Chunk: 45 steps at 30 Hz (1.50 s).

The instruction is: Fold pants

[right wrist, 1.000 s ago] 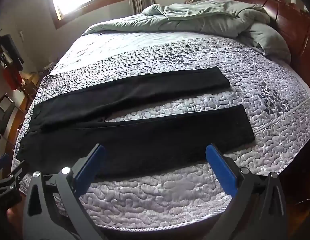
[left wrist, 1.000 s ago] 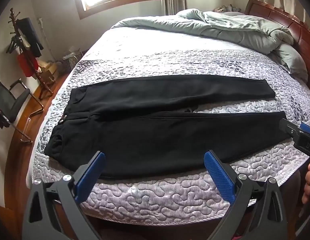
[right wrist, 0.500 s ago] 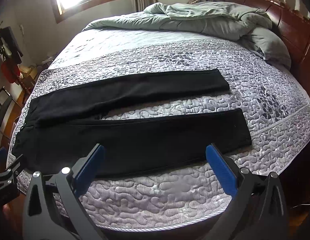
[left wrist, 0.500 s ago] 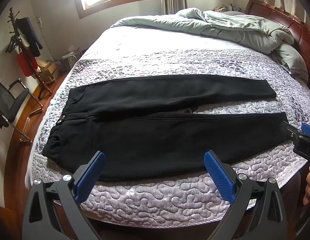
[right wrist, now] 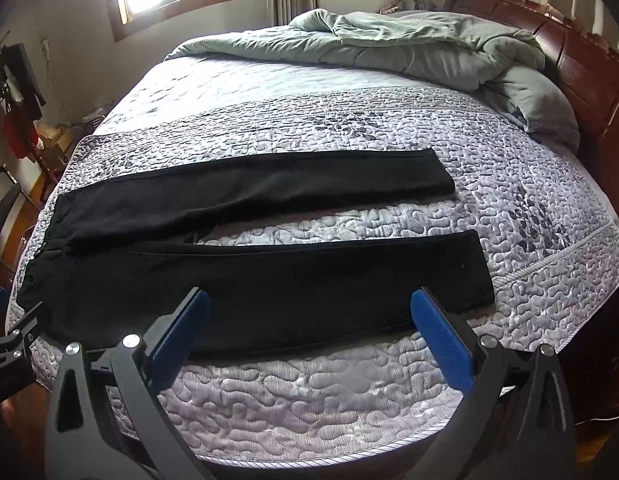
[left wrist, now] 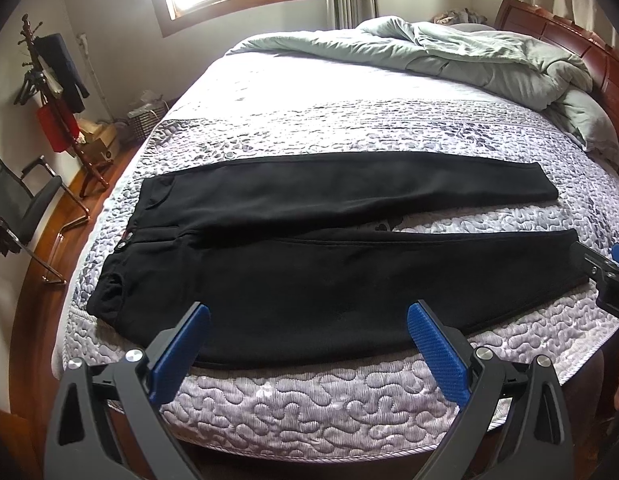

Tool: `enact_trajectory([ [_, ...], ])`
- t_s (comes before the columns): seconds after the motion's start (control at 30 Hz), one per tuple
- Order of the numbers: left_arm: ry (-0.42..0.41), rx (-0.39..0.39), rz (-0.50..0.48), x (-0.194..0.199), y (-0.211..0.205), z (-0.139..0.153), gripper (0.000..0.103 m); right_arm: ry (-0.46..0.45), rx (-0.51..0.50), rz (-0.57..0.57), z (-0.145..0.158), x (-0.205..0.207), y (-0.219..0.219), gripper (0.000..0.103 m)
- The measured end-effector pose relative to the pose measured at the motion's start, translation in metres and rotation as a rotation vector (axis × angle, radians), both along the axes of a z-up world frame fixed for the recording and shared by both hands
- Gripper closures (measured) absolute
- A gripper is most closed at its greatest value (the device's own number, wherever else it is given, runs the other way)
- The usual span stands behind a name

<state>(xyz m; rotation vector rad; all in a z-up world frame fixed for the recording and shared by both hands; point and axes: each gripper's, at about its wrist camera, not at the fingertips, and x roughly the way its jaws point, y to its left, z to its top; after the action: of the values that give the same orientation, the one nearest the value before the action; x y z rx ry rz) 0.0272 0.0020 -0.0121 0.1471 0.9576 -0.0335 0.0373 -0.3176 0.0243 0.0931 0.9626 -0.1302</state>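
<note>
Bed [left wrist: 309, 412] under me: pants [left wrist: 329, 280] run left-right, waist left. My left hand-held gripper [left wrist: 305, 344] nearer the waist, right hand-held gripper [right wrist: 309, 332] nearer the cuffs, both released.

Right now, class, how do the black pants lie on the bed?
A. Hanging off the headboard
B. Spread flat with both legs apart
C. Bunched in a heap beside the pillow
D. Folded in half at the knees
B: the pants lie flat on the quilted bedspread, with a strip of bedspread showing between the two legs.
</note>
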Motion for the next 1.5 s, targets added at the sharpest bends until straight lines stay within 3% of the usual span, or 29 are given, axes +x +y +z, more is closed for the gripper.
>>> enact_trajectory([
  [1.5, 0.055, 0.011, 0.004, 0.035, -0.020, -0.021, 0.004, 0.027, 0.003, -0.006, -0.023, 0.027, -0.027, 0.003],
])
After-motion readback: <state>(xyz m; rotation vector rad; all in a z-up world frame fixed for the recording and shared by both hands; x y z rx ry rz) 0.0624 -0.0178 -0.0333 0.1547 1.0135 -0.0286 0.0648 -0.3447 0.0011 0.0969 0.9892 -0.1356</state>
